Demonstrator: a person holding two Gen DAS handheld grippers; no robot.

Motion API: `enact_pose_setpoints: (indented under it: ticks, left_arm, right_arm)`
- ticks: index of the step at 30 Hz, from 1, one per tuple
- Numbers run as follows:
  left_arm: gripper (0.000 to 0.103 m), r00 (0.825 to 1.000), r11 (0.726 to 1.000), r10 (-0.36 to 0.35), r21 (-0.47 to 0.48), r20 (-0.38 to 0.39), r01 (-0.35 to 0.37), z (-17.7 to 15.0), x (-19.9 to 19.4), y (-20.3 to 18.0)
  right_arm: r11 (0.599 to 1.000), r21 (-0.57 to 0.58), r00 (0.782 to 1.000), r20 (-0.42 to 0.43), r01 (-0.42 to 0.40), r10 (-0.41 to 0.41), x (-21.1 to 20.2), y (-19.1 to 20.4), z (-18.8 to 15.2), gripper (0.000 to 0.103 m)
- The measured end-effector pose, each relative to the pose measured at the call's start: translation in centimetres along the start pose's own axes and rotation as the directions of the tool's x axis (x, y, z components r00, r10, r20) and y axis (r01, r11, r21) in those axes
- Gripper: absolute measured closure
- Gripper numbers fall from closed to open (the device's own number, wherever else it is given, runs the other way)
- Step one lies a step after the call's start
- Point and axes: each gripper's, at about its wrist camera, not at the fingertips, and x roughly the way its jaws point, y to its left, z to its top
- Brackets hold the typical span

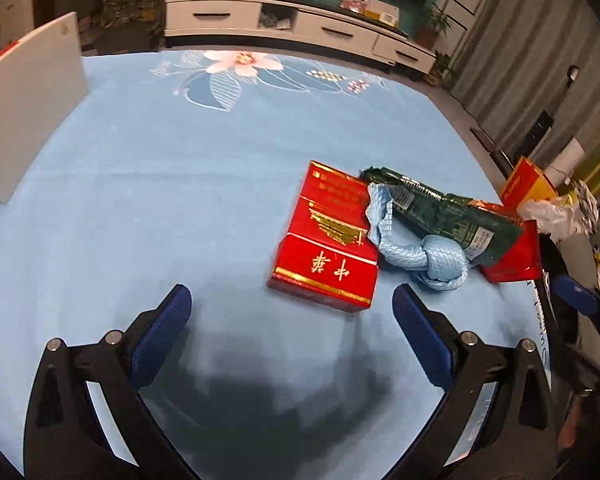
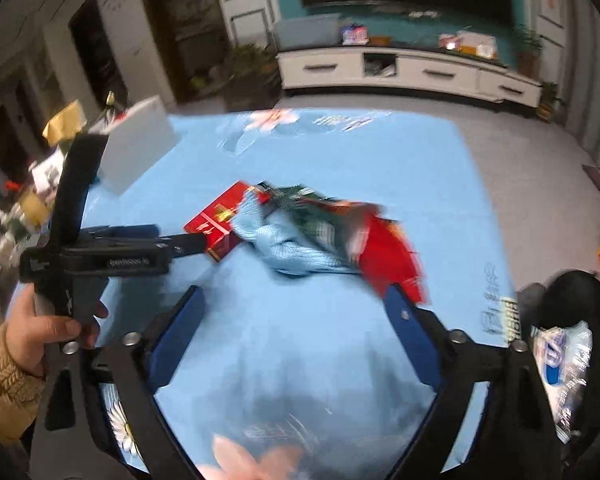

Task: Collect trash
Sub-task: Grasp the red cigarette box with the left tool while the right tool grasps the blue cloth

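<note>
- Blue floral tablecloth [image 1: 148, 184] covers the table; trash lies in one cluster on it.
- Red cigarette carton [image 1: 328, 240] lies flat, gold lettering up, touching a knotted light-blue cloth [image 1: 420, 256] on its right.
- Dark green wrapper [image 1: 440, 208] lies partly over the cloth and over a red packet [image 1: 516, 256] at the far right of the cluster.
- Left gripper [image 1: 292, 308]: blue pads spread wide, nothing between them, tips just short of the carton's near edge.
- Right gripper [image 2: 296, 300]: fingers spread, nothing pinched; right tip sits close by the red packet, view blurred.
- Right wrist view shows a hand [image 2: 40, 336] holding the left gripper's handle.
- White board [image 1: 28, 108] stands at the table's left edge.
- Crumpled white plastic [image 1: 556, 216] lies beyond the table's right edge.
</note>
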Motion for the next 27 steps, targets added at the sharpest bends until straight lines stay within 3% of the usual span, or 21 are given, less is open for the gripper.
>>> enact_pose_setpoints:
  ticks: [10, 15, 17, 19, 21, 25, 27]
  left_arm:
    - [0.003, 1.000, 0.994, -0.014, 0.107, -0.019, 0.016, 1.0, 2.1, -0.8]
    - [0.006, 1.000, 0.990, 0.005, 0.142, -0.017, -0.003, 1.2, 2.4, -1.2]
    - [0.008, 1.000, 0.987, 0.010, 0.163, -0.017, -0.007, 1.1, 2.4, -1.4]
    - [0.015, 1.000, 0.982, 0.028, 0.186, -0.014, -0.025, 1.0, 2.5, -1.7]
    - [0.037, 0.998, 0.975, 0.060, 0.213, 0.005, -0.060, 0.9, 2.4, -2.2]
    - [0.040, 0.999, 0.983, 0.033, 0.179, 0.041, -0.040, 1.0, 1.3, -1.8]
    - [0.040, 0.999, 0.986, 0.015, 0.168, 0.045, -0.022, 1.0, 0.7, -1.4]
  right_arm:
    - [0.992, -0.113, 0.993, -0.094, 0.063, -0.074, 6.2, 1.7, 2.2, 0.044]
    - [0.985, -0.157, 0.989, -0.117, 0.069, -0.088, 7.5, 2.1, 2.0, 0.068]
    - [0.983, -0.167, 0.989, -0.113, 0.075, -0.095, 7.5, 2.1, 2.0, 0.072]
    - [0.989, -0.137, 0.991, -0.109, 0.059, -0.074, 7.3, 1.6, 2.2, 0.074]
    - [0.996, -0.087, 0.994, -0.107, 0.025, -0.035, 7.0, 0.9, 2.5, 0.074]
    - [0.991, 0.092, 0.991, -0.080, -0.101, 0.109, 5.7, -0.8, 3.3, 0.074]
    - [0.985, 0.109, 0.989, -0.046, -0.133, 0.139, 5.1, -0.4, 3.9, 0.074]
